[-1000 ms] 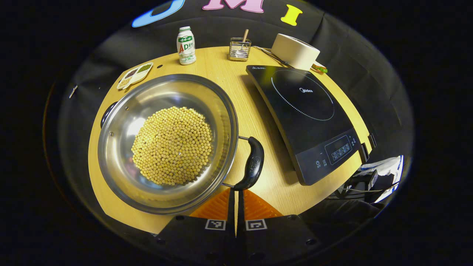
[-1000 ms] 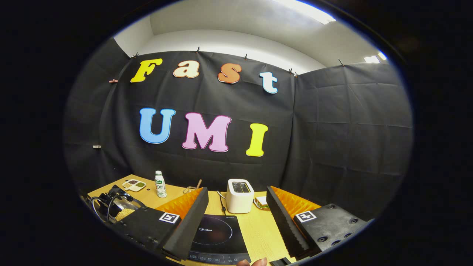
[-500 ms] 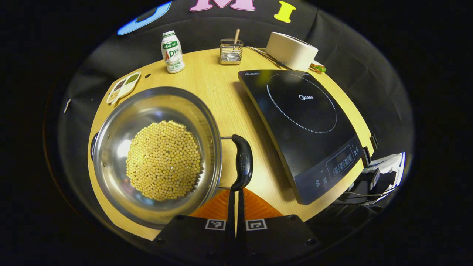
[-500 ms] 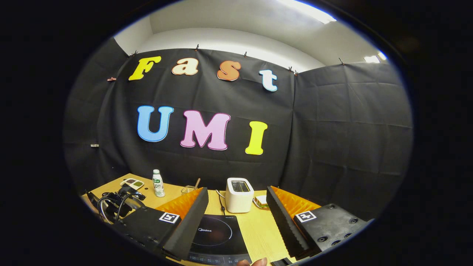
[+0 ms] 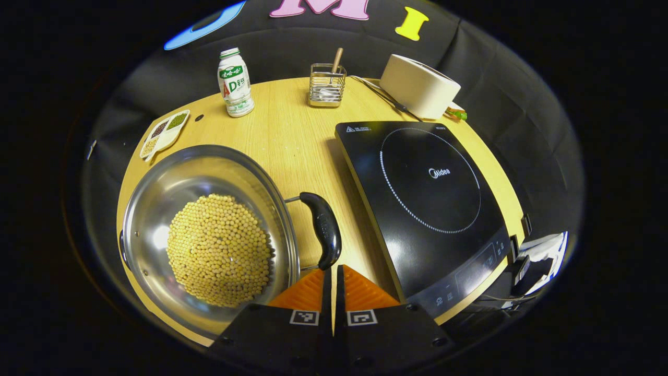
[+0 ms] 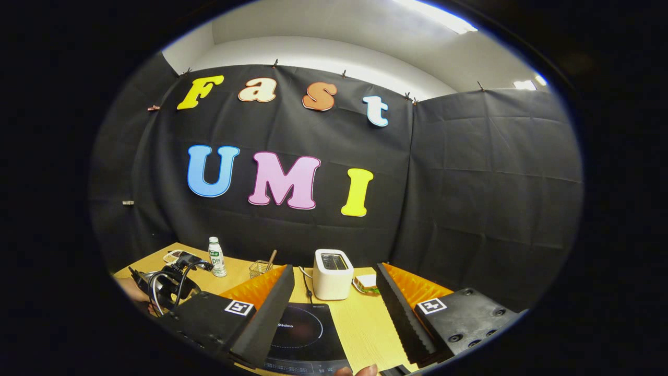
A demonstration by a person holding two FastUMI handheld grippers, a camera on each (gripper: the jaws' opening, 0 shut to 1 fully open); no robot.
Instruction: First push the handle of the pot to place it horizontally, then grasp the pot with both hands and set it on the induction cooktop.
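Observation:
A steel pot (image 5: pixel 156 209) holding yellow soybeans (image 5: pixel 219 250) sits on the left of the wooden table (image 5: pixel 292 136). Its black side handle (image 5: pixel 323 230) points toward the black induction cooktop (image 5: pixel 428 193) on the right. My left gripper (image 5: pixel 332 270) is shut with nothing between its fingers, and its tips rest against the near end of that handle. My right gripper (image 6: pixel 334 308) hangs open above the table's front, over the cooktop (image 6: pixel 302 334). The left gripper (image 6: pixel 167 284) and a hand appear at the far left of the right gripper view.
Along the back edge stand a small drink bottle (image 5: pixel 234 82), a wire holder with a stick (image 5: pixel 326 86) and a white toaster (image 5: pixel 420 86). A divided dish of grains (image 5: pixel 164 133) lies at the back left. Cables hang off the table's right front.
The pot has turned under the left gripper's push, its handle swinging to the left in view, and the camera has drawn nearer the cooktop. The right gripper stays open and has drifted slightly.

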